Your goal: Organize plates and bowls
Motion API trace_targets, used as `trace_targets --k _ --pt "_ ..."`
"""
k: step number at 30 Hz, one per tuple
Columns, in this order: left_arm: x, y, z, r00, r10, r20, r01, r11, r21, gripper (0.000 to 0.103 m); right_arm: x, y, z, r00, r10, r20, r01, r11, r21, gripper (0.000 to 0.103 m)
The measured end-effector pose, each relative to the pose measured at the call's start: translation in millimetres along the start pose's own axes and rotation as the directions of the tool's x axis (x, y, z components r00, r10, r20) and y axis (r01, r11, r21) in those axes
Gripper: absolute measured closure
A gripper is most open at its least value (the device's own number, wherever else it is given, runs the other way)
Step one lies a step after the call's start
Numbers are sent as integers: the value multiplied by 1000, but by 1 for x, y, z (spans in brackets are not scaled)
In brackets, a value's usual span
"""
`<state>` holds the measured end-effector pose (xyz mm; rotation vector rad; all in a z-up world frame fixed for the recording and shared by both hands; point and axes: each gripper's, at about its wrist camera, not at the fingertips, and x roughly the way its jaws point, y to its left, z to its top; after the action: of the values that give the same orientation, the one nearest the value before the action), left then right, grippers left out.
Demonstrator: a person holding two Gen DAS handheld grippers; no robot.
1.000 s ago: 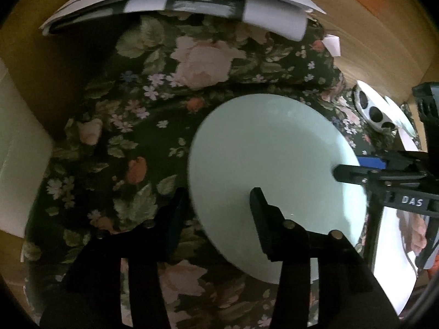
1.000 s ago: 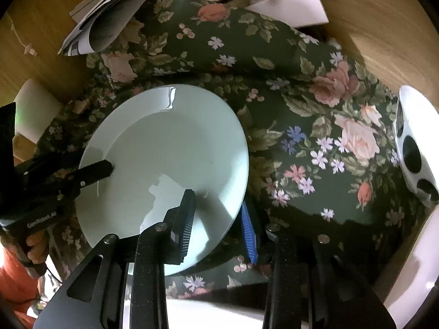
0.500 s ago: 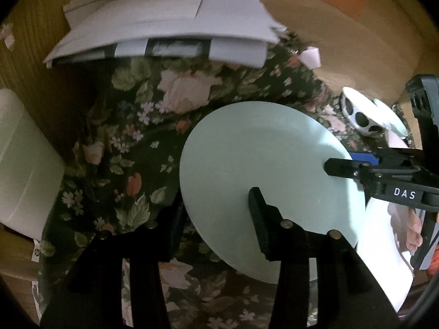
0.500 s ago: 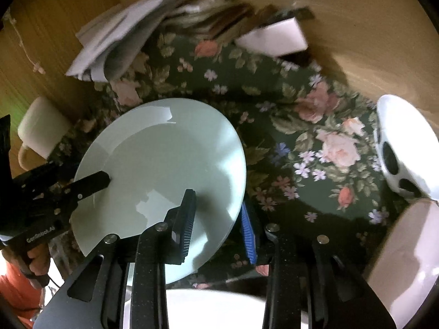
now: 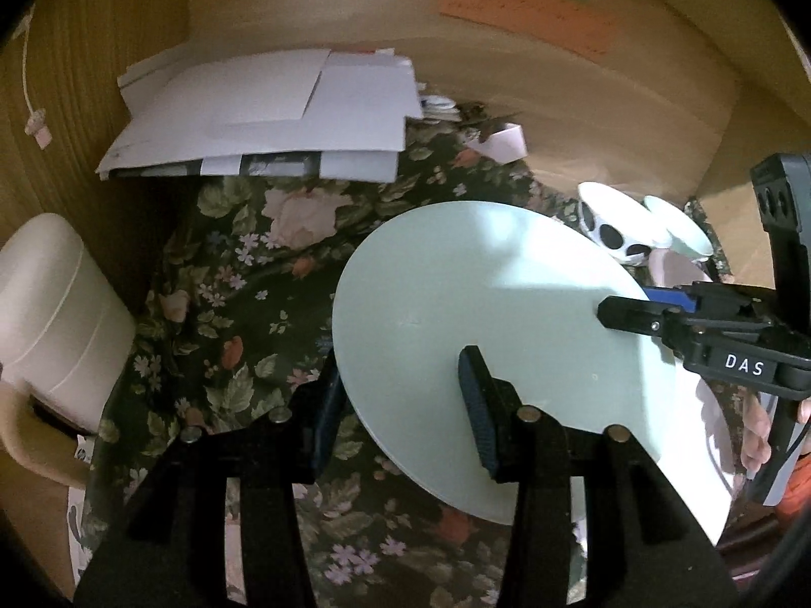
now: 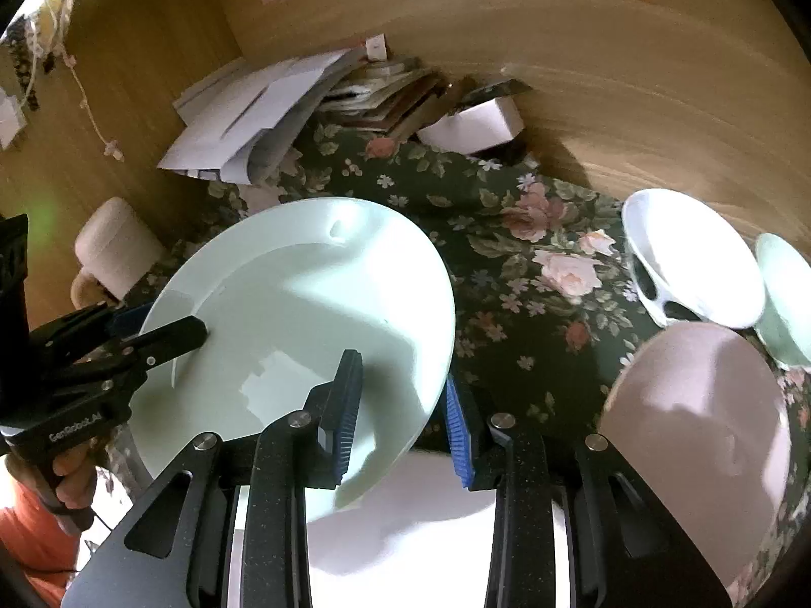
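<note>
A pale mint-green round ceramic plate (image 6: 304,319) is held clear of the floral-clothed bench (image 6: 512,263), tilted, between both claws. The left claw (image 5: 400,400) is spread around the plate's near rim, one finger above and one beneath; the right claw (image 6: 400,400) straddles the opposite edge likewise. Whether the pads press the rim cannot be told. The carrying step appears in hand. A white plate (image 6: 405,517) lies directly below the right claw, so a level lowering onto it is probably called for.

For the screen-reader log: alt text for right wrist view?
Both claws, right and left, grip a pale green plate above a floral cloth. Bowls sit right, papers behind.
</note>
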<state>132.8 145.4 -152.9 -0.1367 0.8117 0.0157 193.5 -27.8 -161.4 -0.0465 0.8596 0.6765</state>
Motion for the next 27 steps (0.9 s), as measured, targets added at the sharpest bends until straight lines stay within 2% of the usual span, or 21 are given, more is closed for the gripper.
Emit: trace_targets --k 12,27 --pt "-31 -25 -11 999 -30 40 29 999 22 59 -44 2 -26 998 -29 63 28 1000 7 75" --pt "-50 -58 -32 996 -79 44 76 995 56 59 -81 -11 -63 992 -63 109 57 997 53 75"
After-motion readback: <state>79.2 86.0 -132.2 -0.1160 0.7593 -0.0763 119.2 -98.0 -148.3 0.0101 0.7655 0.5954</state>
